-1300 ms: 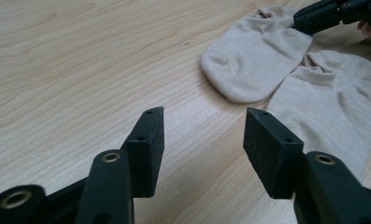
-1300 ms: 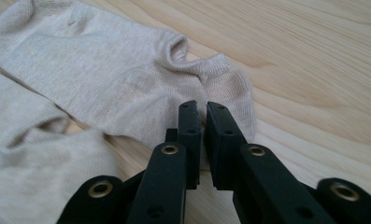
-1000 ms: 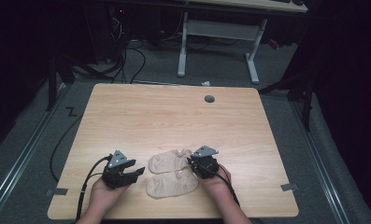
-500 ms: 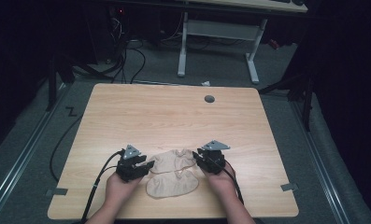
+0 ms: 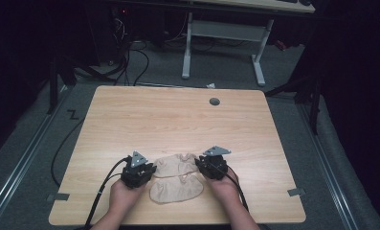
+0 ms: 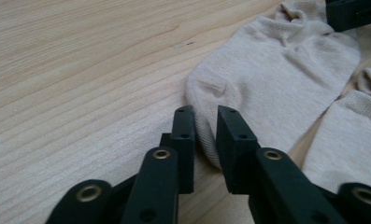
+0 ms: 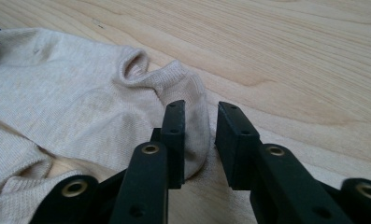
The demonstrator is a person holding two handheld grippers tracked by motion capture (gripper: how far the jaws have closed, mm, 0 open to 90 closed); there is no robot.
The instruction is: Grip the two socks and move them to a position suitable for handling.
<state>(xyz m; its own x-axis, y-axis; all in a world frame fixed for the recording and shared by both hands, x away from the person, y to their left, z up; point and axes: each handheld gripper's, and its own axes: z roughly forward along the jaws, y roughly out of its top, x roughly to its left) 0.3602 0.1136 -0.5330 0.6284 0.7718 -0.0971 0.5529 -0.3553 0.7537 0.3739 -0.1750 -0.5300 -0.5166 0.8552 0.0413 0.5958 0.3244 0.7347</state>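
Two beige ankle socks lie side by side near the table's front edge, the far sock (image 5: 176, 165) and the near sock (image 5: 176, 189). My left gripper (image 5: 150, 171) sits at the far sock's left end. Its jaws (image 6: 205, 119) stand a narrow gap apart, straddling the toe edge of that sock (image 6: 276, 79), which still lies flat. My right gripper (image 5: 200, 165) is at the same sock's right end. Its jaws (image 7: 200, 116) are also slightly apart around the cuff edge (image 7: 195, 112), with bare wood showing beside the fabric.
The wooden table (image 5: 178, 120) has a grey cable grommet (image 5: 214, 101) near its back edge. Behind it stand another desk's white legs (image 5: 259, 57) and floor cables (image 5: 130, 57). Tape marks (image 5: 296, 192) sit at the front corners.
Both hands moved forward and inward. The left gripper slid right to the far sock's toe; the right gripper settled at its cuff. Neither sock has moved.
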